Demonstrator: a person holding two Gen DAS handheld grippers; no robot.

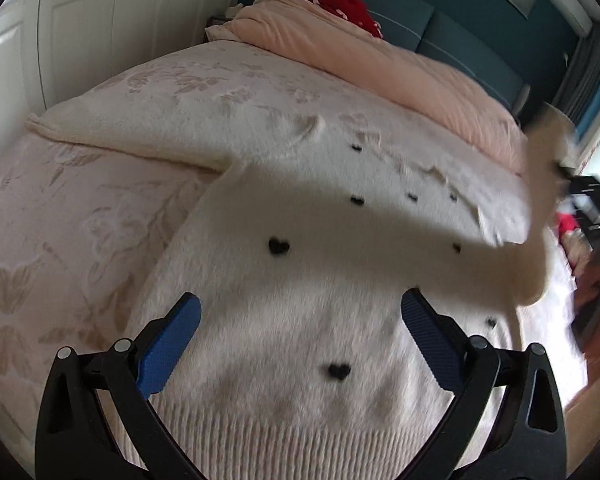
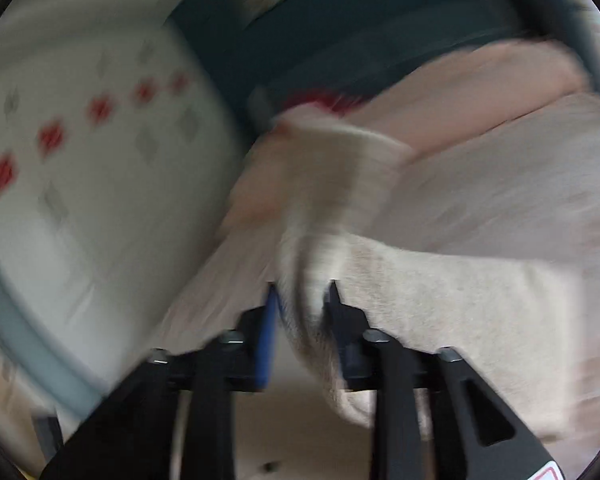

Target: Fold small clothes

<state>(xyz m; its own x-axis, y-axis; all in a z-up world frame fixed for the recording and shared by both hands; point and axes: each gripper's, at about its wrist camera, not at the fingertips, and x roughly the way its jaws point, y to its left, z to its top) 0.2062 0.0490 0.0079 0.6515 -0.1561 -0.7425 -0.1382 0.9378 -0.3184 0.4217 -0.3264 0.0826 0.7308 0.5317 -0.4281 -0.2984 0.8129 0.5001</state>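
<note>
Cream sweater on the bed — one sleeve lifted by the right gripper

The fuzzy cream sweater (image 1: 300, 280), dotted with small black hearts (image 1: 279, 246), lies spread on the bed (image 1: 60, 216) over a pale floral bedspread, its ribbed hem nearest the left wrist camera. The left gripper (image 1: 300, 320) hovers over the lower body of the sweater with its blue-padded jaws spread wide and nothing between them. The right gripper (image 2: 300, 304) has its jaws closed on a bunched fold of the sweater's sleeve (image 2: 340, 200), which rises off the bed — in the left view the same sleeve (image 1: 536, 216) shows as a blurred band lifted at the right edge. A peach duvet (image 1: 380, 56) is heaped near the teal headboard (image 1: 440, 12), with a red item (image 1: 348, 6) on top of it. The right view is heavily motion-blurred.
</note>
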